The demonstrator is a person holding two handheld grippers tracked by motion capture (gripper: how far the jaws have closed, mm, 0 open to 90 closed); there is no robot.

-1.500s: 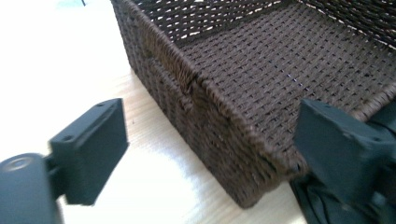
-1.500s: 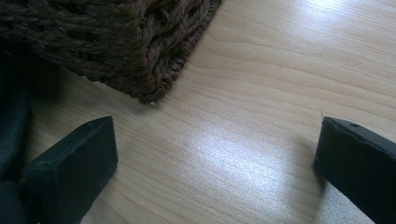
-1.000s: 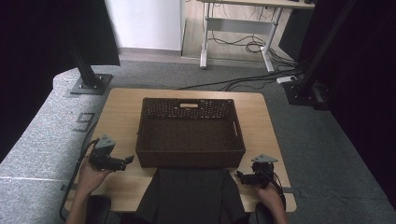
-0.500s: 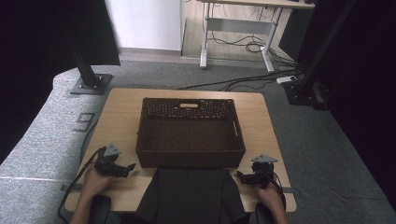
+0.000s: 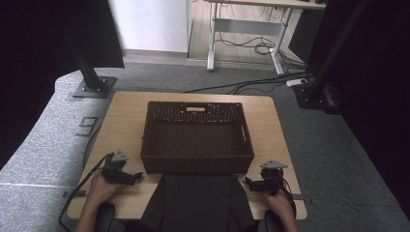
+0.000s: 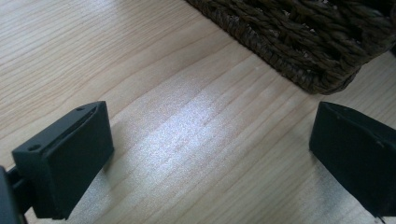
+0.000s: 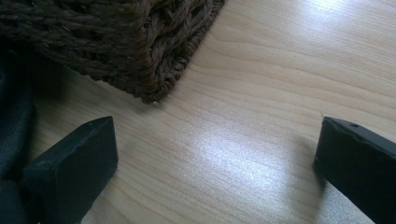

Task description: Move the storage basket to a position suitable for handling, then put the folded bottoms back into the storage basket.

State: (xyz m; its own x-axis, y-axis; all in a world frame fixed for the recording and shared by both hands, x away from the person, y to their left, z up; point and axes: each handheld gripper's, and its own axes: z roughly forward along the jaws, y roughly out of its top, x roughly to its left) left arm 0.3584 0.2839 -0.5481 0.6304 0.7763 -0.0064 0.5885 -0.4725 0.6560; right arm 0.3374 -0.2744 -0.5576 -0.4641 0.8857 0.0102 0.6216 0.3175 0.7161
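Observation:
A dark brown woven basket stands in the middle of the light wooden table, and its inside looks empty. A dark cloth lies at the table's front edge, just in front of the basket. My left gripper rests at the front left, pointing right towards the cloth. In the left gripper view my left gripper is open over bare wood, with the basket's corner ahead. My right gripper sits at the front right, pointing left. It is open too, near the basket's other corner and the cloth.
Bare wood runs along both sides of the basket and behind it. Grey carpet surrounds the table, with black stand bases at the back left and back right. Cables lie on the floor under a far desk.
My left gripper has slid a little towards the table's front edge and to the right. The right gripper, basket and cloth have stayed put.

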